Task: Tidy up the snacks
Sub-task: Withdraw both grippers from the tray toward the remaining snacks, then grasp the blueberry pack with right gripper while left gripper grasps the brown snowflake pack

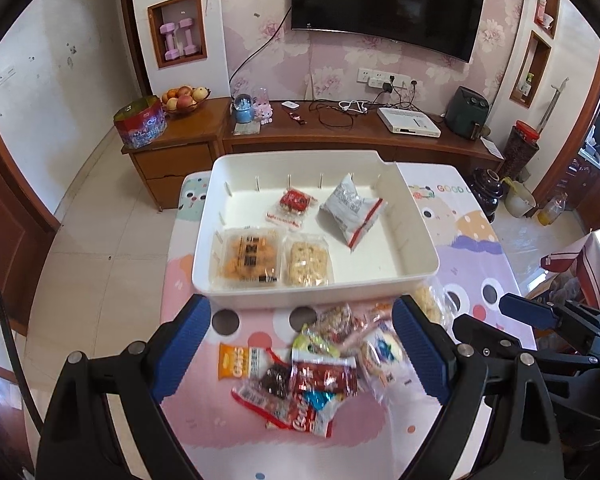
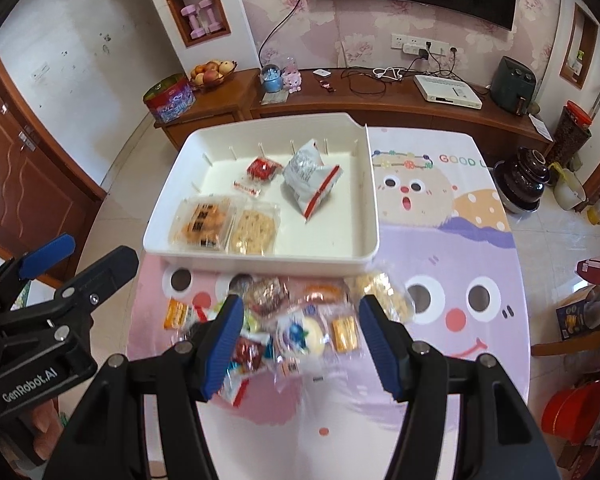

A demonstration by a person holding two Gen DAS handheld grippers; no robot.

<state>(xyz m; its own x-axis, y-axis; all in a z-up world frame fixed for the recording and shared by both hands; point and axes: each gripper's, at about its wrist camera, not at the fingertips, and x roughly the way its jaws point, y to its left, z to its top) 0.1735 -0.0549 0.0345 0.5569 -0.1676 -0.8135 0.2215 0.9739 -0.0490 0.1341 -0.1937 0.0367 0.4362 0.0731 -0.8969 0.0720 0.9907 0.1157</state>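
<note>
While both tongs hang over the snack pile, neither pinches anything: left tongs (image 1: pixel 302 346) are spread wide w/ the blue pads either side of the loose packets, and right tongs (image 2: pixel 302 338) are spread the same way, just to the right of them.

White bin (image 1: pixel 416 224) sits on the cartoon-print surface (image 1: pixel 472 248), toward its far-left part. Inside the bin: clear tray of orange snacks (image 1: pixel 252 258) at the near-left corner, pale rice-cracker pack (image 1: pixel 308 260) touching its right side, small red packet (image 1: pixel 294 204) further back, white pouch w/ red stripe (image 1: pixel 350 208) leaning approx. mid-bin. Right part of the bin holds nothing else.

Loose pile lies on the surface just in front of the bin's near wall: orange-label bar (image 1: pixel 240 364) at left, dark red wrapper (image 1: pixel 324 376), clear pack w/ blue print (image 2: pixel 300 336), small yellow packet (image 2: pixel 346 334), another rice-cracker pack (image 2: pixel 384 292) at right, prob. touching the bin wall; blur makes that hard to confirm.
</note>
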